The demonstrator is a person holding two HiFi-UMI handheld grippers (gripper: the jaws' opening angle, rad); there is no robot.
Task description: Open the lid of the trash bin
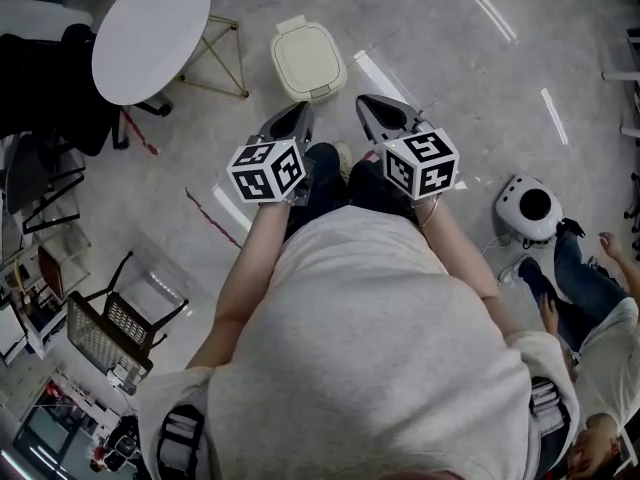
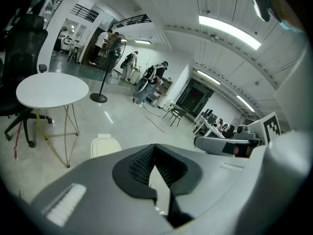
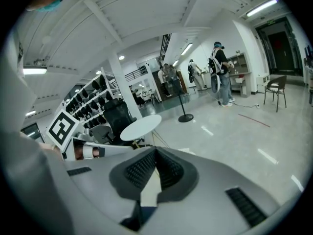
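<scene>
A cream trash bin [image 1: 308,60] stands on the grey floor ahead of me with its lid down. In the left gripper view the trash bin [image 2: 104,145] shows low at the left, beyond the jaws. My left gripper [image 1: 298,118] is held in the air short of the bin, a little to its near left, shut on nothing. My right gripper [image 1: 377,108] hangs beside it at the near right of the bin, also shut and empty. In each gripper view the left gripper [image 2: 155,148] and right gripper [image 3: 155,152] show ribbed pads meeting at the tips.
A round white table [image 1: 150,33] on thin wire legs stands left of the bin, with a black office chair [image 1: 40,78] behind it. A mesh chair [image 1: 110,333] is at the near left. A white round device [image 1: 528,208] and a seated person [image 1: 590,288] are at the right.
</scene>
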